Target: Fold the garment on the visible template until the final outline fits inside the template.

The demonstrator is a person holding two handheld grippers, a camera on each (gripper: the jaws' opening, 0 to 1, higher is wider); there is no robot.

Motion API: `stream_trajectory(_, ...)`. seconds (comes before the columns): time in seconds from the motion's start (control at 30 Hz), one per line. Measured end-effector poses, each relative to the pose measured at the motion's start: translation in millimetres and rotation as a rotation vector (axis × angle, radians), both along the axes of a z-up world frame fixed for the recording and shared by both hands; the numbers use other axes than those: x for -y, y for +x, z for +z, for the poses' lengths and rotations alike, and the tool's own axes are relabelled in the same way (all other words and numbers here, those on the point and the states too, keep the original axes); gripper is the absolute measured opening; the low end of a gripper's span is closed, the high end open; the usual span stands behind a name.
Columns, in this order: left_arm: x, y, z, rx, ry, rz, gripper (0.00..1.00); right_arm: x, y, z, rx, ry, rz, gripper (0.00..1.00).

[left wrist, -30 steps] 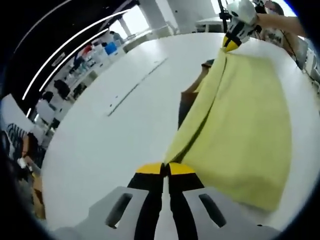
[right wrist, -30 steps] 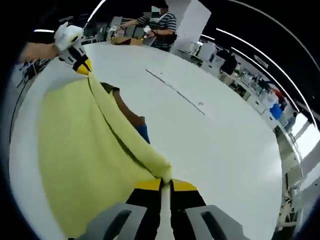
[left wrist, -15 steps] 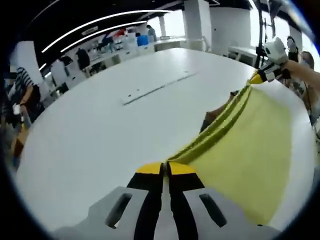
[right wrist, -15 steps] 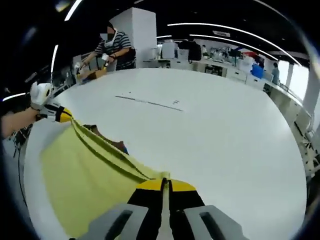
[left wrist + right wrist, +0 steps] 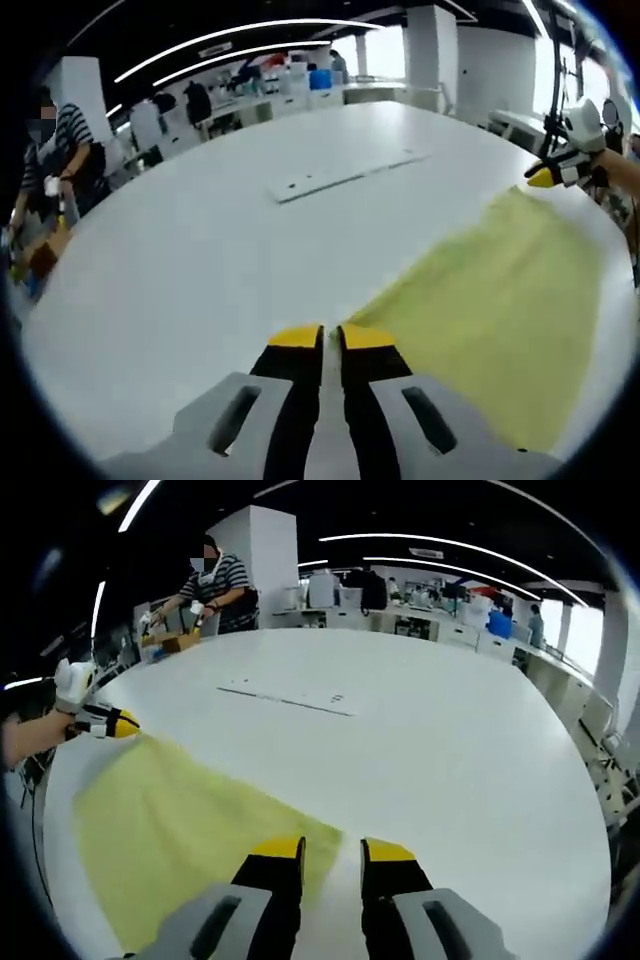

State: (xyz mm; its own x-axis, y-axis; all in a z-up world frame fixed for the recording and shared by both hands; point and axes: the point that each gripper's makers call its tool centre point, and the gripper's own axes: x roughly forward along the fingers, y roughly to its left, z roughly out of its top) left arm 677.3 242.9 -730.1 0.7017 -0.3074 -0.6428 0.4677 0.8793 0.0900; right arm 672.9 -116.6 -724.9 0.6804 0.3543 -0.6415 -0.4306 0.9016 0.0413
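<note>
The yellow garment (image 5: 190, 835) lay flat between the grippers; right gripper (image 5: 331, 852) released, left gripper (image 5: 324, 338) nearly closed at its corner.

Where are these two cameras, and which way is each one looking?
Left gripper view: rides on the left claw, looking forward along its nearly closed jaws over the yellow garment on the white table; the right claw shows far right.
Right gripper view: rides on the right claw, jaws parted, facing the same garment; the left claw shows at left.
Both share garment and table.
</note>
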Motion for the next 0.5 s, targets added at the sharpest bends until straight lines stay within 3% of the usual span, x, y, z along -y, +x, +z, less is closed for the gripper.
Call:
stream_trajectory(0.1,0.2,-3.6,1.7,0.002,0.015,-0.015,0.13,-1.2,-3.8,-1.3,-0.011,-0.012,0.016,0.25)
stream_trajectory(0.3,6.0,-12.6,7.8,0.006,0.013,-0.07,0.35,-8.4,-16.9,-1.6,-0.046,-0.019,0.07,0.42)
stream_trajectory(0.5,10.8,-27.3,15.8,0.007,-0.03,-0.121,0.54,-16.4,-35.4,2.7,-0.087,-0.004,0.118,0.59)
